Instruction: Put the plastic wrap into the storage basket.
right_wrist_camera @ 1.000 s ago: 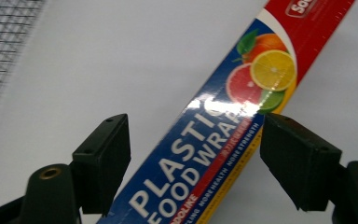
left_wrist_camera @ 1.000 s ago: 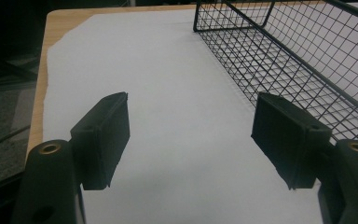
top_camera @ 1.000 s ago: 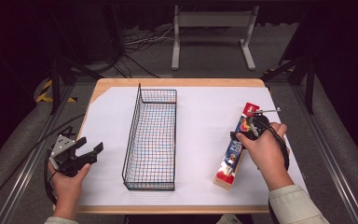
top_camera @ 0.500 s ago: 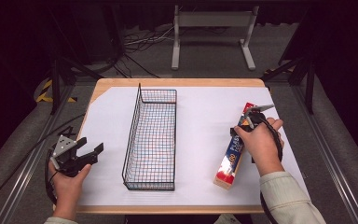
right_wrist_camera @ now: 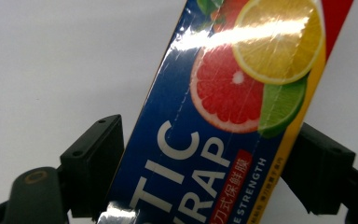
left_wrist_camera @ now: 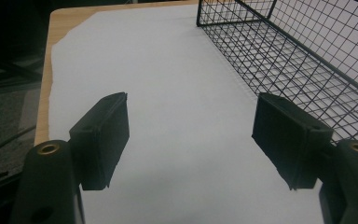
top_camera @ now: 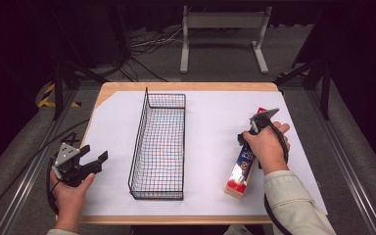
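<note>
High view shows the long wrap box [top_camera: 240, 169] lying lengthwise, pointing away from me. My right gripper [right_wrist_camera: 205, 168] squeezes it. It reads "WRAP"; my left gripper [left_wrist_camera: 191, 135] is wide apart.

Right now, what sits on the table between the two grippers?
In the high view, a black wire basket stands on the white paper between the left gripper and the right gripper, whose jaws straddle a plastic wrap box.

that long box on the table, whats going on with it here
A person holds a gripper in each hand at a paper-covered table. The right gripper is down over the plastic wrap box, which lies flat to the right of the wire basket; its jaws sit on either side of the box, seemingly closed on it. The left gripper is open over bare paper left of the basket.
</note>
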